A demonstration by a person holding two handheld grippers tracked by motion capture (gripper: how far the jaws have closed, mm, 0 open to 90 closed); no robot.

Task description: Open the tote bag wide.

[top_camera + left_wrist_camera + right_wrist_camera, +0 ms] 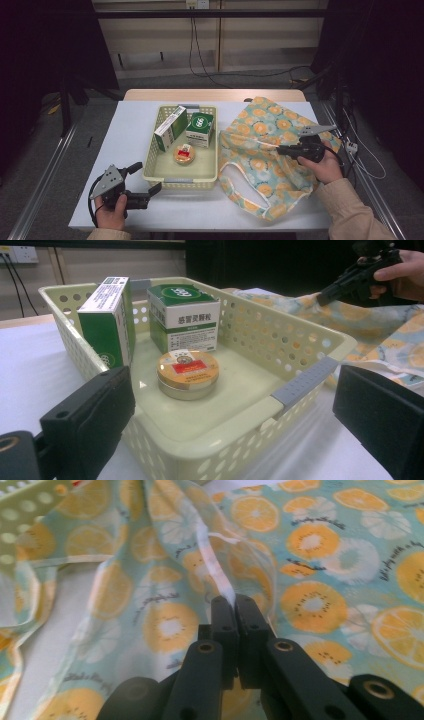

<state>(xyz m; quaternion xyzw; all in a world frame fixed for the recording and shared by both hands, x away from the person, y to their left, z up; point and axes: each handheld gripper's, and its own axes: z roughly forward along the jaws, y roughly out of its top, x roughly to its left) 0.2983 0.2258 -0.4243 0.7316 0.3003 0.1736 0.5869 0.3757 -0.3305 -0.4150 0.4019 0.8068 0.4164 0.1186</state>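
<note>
Pinching the limp, light cloth bag (310,545) by its hem near the worktop's right edge, right claw (234,600) clamped, left claw (145,180) spread.

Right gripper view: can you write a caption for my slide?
The right gripper pinches a fold of the orange-slice patterned cloth bag between its shut black jaws.
</note>
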